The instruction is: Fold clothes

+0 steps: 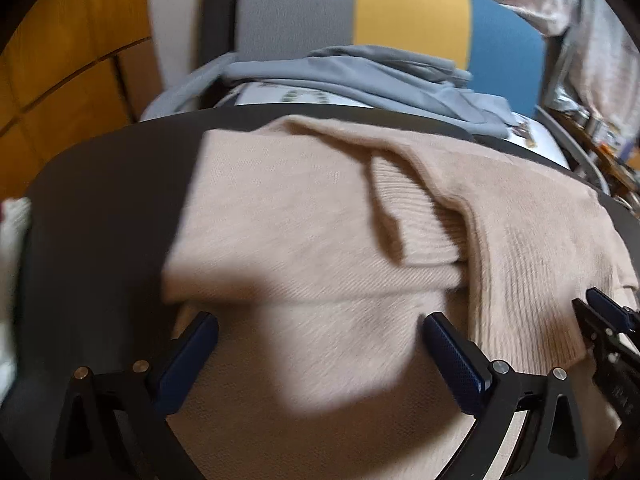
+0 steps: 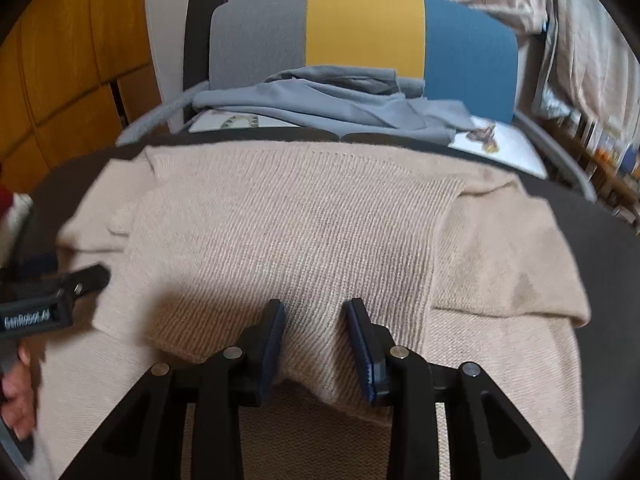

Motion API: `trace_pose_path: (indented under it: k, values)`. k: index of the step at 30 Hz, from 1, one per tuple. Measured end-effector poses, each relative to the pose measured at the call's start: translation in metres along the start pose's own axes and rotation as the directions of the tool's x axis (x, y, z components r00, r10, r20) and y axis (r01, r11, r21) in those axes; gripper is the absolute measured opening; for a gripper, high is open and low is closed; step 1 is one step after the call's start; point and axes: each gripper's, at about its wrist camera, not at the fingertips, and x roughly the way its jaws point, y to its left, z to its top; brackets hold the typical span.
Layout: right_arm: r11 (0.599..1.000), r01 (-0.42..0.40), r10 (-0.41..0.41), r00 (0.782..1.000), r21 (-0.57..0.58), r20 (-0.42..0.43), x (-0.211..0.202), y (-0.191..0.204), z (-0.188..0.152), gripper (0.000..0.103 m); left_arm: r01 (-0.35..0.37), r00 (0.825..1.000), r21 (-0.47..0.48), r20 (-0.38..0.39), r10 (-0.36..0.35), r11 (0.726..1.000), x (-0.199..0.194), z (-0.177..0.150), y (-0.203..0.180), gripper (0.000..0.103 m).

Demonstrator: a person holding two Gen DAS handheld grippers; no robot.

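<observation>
left hand-held gripper (image 1: 320,354): fingers spread wide, nothing between them, low over the near part of the beige sweater (image 1: 304,208); frame is motion-blurred.
right hand-held gripper (image 2: 316,344): fingers part-closed, a ribbed fold of the sweater sits in the gap; pads look close to the knit, but real pinch or just straddling, cannot tell.
sweater position: lying on the dark worktop (image 1: 100,200), partly folded, one ribbed panel turned in over the body, sleeve (image 1: 416,216) bunched near the middle, right side still loose toward the edge.
stage: fits mid-fold, or smoothing after a fold; pictures don't settle which.
risk, grip: thick soft knit, right fingers may catch only the top layer, so the fold drags apart when lifted.
risk, slip: if the pinch is shallow the ribbed edge could slide out and leave the panel skewed.
risk, sleeve: bunched sleeve could get trapped under a fold and make a lump.
risk, edge: loose right side lies near the worktop rim, a pull could slide cloth off.
risk, clash: both tools are near each other over the same garment, could bump.
background: grey-blue garment (image 2: 328,100) piled on chair (image 2: 360,28) behind, well apart, low snag chance.
</observation>
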Motion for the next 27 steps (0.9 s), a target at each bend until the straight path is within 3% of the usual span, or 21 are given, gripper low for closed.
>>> trace_pose_path:
  k: [4, 9, 11, 15, 18, 22, 27]
  values:
    - [0.996, -0.071, 0.071, 0.997, 0.049, 0.003, -0.014, -0.013, 0.000, 0.034, 0.003, 1.000, -0.051, 0.002, -0.003, 0.999, -0.032, -0.029, 0.021, 0.103]
    - [0.973, -0.165, 0.154, 0.985, 0.162, 0.076, -0.072, -0.048, -0.026, 0.035, -0.053, 0.998, 0.065, 0.045, 0.050, 0.996, -0.075, -0.080, 0.041, 0.103]
    - [0.974, -0.141, 0.133, 0.990, 0.178, 0.056, -0.092, -0.068, -0.046, 0.035, -0.068, 0.997, 0.094, 0.039, 0.064, 0.993, -0.083, -0.101, 0.050, 0.103]
    - [0.974, -0.092, 0.091, 0.996, 0.206, 0.016, -0.133, -0.107, -0.086, 0.035, 0.012, 1.000, 0.065, -0.024, -0.011, 0.998, -0.090, -0.133, 0.074, 0.103]
    - [0.967, -0.073, 0.078, 0.997, 0.246, -0.012, -0.159, -0.136, -0.117, 0.041, 0.086, 0.995, 0.014, -0.042, -0.085, 0.996, -0.101, -0.149, 0.090, 0.103]
    - [0.927, -0.110, 0.143, 0.987, 0.359, -0.069, -0.172, -0.172, -0.167, 0.045, 0.145, 0.988, 0.060, -0.062, -0.141, 0.988, -0.116, -0.167, 0.099, 0.103]
    - [0.888, -0.230, 0.246, 0.969, 0.398, 0.012, -0.182, -0.172, -0.196, 0.046, 0.246, 0.967, 0.096, -0.086, -0.238, 0.964, -0.130, -0.185, 0.102, 0.103]
